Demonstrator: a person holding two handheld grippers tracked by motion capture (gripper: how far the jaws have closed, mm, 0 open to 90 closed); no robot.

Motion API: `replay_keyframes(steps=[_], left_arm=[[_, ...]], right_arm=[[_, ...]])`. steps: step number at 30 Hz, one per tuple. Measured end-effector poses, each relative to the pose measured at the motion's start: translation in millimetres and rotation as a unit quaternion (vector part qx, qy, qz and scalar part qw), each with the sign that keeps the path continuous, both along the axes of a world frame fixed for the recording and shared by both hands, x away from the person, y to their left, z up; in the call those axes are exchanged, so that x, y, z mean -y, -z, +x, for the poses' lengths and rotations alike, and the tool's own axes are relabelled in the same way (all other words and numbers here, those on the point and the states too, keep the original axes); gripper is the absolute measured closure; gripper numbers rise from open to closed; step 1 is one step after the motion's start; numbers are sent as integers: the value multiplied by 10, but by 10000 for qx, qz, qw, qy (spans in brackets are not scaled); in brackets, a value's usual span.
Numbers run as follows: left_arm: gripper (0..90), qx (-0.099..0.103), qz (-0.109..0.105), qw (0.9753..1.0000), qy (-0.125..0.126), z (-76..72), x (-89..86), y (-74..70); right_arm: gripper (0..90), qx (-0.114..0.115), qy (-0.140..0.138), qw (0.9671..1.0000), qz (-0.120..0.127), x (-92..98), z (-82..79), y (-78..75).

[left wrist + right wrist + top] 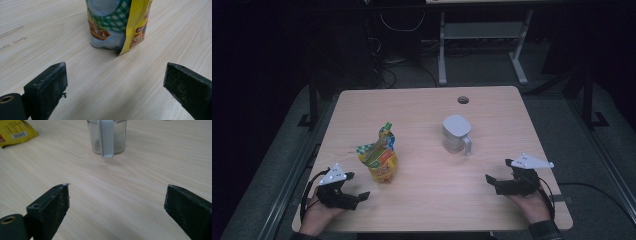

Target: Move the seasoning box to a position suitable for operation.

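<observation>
A yellow and green snack bag (380, 156) stands upright left of the table's middle; its base with a green check print (117, 22) rises just ahead of my left gripper. A clear jug with a white lid and handle (456, 134) stands right of the middle, its handle (106, 138) facing my right gripper. My left gripper (357, 197) rests near the front left edge, open and empty (115, 85). Near the front right edge my right gripper (490, 182) is also open with nothing between its jaws (116, 206).
The light wooden table (427, 200) has a round cable hole (463, 100) near its far edge. Beyond it stand a white desk frame (482, 45) and cables on a dark floor. A corner of the yellow bag (15, 132) lies at the upper left of the right gripper view.
</observation>
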State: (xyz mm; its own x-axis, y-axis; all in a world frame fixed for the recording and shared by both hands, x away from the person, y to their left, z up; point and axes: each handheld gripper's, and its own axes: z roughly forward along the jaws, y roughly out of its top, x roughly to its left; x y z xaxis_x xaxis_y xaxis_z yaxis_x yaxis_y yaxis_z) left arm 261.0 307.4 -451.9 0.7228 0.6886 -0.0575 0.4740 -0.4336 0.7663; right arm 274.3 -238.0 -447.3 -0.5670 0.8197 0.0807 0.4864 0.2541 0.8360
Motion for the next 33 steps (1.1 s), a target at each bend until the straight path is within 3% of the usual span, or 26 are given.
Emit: replay_keyframes(steps=[18,24,33], left_arm=[[46,-12,-110,9999,-33,-5,-5,-17],[47,-8,-133,9999,-18,-15,1,-24],[47,-18,-84,10000,47,-12,0,-28]], right_arm=[[69,-122,-66,9999,32,-185,266,-77],[75,-167,-146,9997,-100,-275,377,-168],[75,-264,-238,9993,-95,-398,551,-304]])
